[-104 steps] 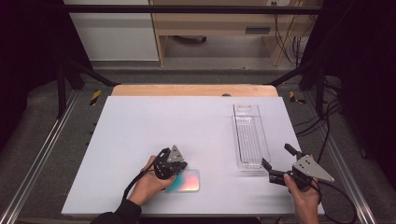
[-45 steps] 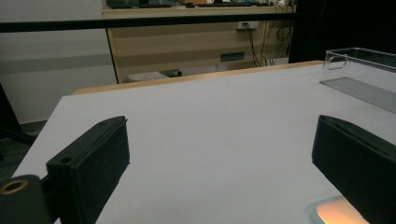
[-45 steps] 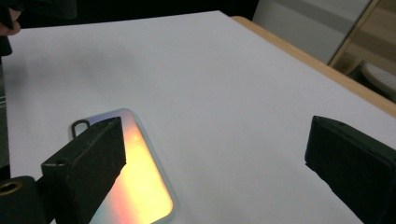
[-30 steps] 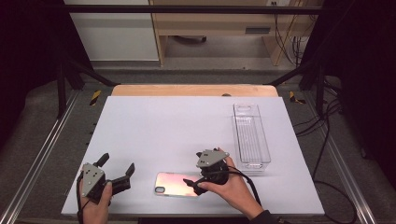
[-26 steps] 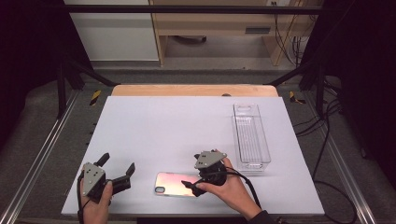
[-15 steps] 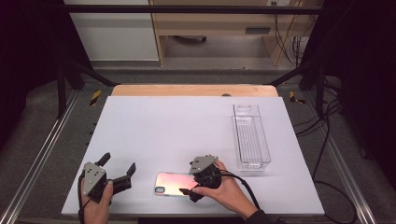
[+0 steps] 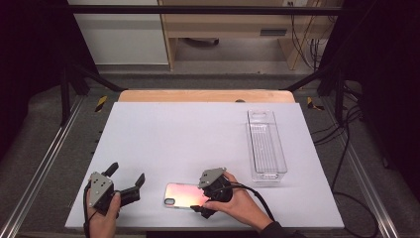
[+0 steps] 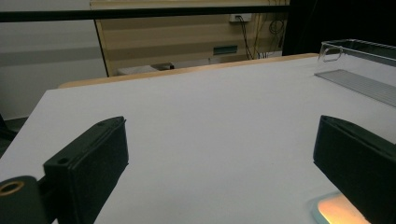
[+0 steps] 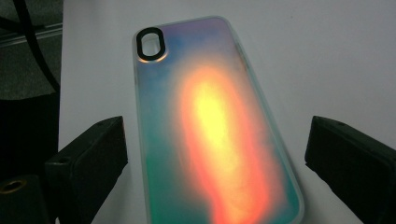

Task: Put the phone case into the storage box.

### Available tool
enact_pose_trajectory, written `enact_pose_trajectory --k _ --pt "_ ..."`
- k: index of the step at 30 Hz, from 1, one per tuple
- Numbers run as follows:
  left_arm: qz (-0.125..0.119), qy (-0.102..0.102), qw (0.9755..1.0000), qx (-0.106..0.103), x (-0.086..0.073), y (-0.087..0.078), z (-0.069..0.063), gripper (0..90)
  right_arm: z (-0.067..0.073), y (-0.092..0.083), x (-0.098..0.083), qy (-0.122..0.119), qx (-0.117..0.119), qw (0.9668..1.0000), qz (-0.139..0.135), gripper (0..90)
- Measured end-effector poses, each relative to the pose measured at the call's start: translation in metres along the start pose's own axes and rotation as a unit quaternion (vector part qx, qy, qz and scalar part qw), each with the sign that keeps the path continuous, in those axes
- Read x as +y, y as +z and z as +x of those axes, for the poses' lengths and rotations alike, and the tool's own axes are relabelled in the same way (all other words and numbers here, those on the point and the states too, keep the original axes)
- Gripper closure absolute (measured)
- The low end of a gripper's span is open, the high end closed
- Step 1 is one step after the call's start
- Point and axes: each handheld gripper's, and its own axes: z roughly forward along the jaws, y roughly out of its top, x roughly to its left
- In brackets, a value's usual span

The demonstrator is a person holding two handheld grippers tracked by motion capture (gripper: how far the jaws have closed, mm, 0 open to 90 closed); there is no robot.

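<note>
Both jaws of the right gripper [image 7: 202,202] stand apart, straddling the phone case [image 9: 215,135] without touching it. The case lies flat near the table's [image 7: 198,129] front edge. The left gripper [image 7: 124,181], jaws apart, sits by the front-left corner.

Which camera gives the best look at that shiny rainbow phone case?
The right gripper view: the phone case lies large between the open jaws, camera hole clear. The high view shows it small, partly under the right gripper. The left gripper view catches one glowing corner.

Your white table [image 7: 198,134], phone case [image 7: 184,195] lying flat near your edge, clear plastic tray [image 7: 266,144] at your right.
</note>
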Motion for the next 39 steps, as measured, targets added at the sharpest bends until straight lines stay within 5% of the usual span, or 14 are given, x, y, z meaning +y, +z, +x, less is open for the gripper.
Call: enact_pose_trajectory --k 24,39 --pt "0.006 0.0 1.0 -0.006 -0.0006 0.0019 -0.0021 2.8 0.0024 0.0095 -0.0055 -0.01 0.002 0.9996 0.028 6.2" --pt "0.006 0.0 1.0 -0.007 -0.0005 0.0018 -0.0027 2.8 -0.0005 0.007 -0.0079 -0.016 0.003 0.9996 0.025 15.2"
